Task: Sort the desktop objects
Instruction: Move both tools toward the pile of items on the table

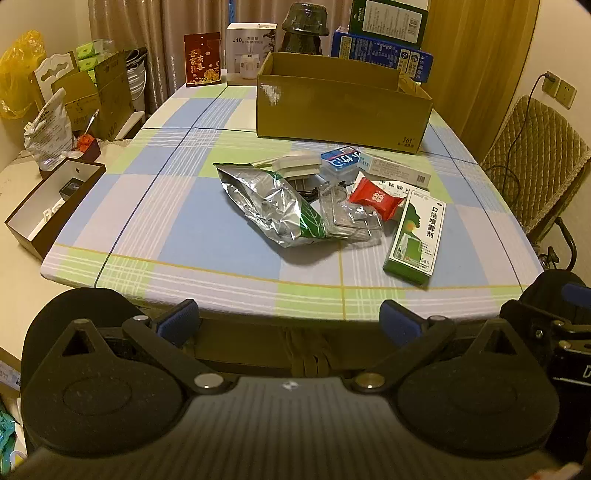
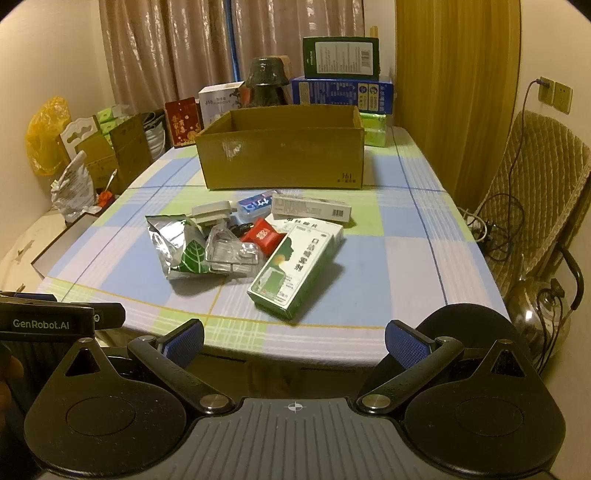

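Observation:
A pile of small objects lies mid-table: a crumpled silver foil bag (image 1: 269, 205) (image 2: 177, 243), a clear plastic blister (image 1: 351, 218) (image 2: 232, 253), a red candy packet (image 1: 375, 197) (image 2: 263, 236), a green-and-white spray box (image 1: 417, 236) (image 2: 295, 267), a white plug adapter (image 1: 295, 166) (image 2: 210, 214), a blue gum pack (image 1: 341, 160) (image 2: 255, 203) and a long white box (image 1: 400, 170) (image 2: 310, 210). An open cardboard box (image 1: 343, 110) (image 2: 284, 158) stands behind them. My left gripper (image 1: 290, 323) and right gripper (image 2: 293, 341) are open and empty, held before the table's near edge.
Boxes, a red card and a dark lamp stand at the table's far end (image 1: 306, 26). A brown open box (image 1: 51, 203) and cartons sit on the left. A padded chair (image 2: 535, 177) with cables stands on the right. The checked tablecloth (image 1: 184, 229) covers the table.

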### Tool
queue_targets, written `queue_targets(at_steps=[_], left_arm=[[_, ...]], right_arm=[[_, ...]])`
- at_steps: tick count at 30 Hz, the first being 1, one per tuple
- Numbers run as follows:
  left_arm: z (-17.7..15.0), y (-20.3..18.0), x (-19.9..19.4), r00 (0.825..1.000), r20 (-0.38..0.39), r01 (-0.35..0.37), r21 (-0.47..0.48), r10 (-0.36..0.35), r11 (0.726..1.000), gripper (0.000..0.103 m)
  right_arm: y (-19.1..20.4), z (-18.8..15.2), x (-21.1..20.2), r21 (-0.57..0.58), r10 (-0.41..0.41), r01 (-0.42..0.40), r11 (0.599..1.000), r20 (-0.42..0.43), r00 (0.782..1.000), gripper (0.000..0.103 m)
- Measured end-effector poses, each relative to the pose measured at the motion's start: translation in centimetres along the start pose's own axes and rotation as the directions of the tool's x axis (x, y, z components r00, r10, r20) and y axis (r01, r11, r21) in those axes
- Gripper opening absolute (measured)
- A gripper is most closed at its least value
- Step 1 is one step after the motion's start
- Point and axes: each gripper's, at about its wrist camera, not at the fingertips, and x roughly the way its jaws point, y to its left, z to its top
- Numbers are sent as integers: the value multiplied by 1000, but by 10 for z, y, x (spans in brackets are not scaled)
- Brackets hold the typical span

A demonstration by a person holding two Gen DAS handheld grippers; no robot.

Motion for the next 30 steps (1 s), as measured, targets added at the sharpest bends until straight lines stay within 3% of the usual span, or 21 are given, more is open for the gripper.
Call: queue_targets(at_steps=[23,30], left_arm=[[9,-1,16,1000,-19,-11,12,11,1000,102],[20,3,33,999,-38,-11,9,12,1000,102]], right_arm=[[-4,2,22,12,44,-43,999,-60,997,101],[-8,12,31,32,66,-66,997,-3,998,101]])
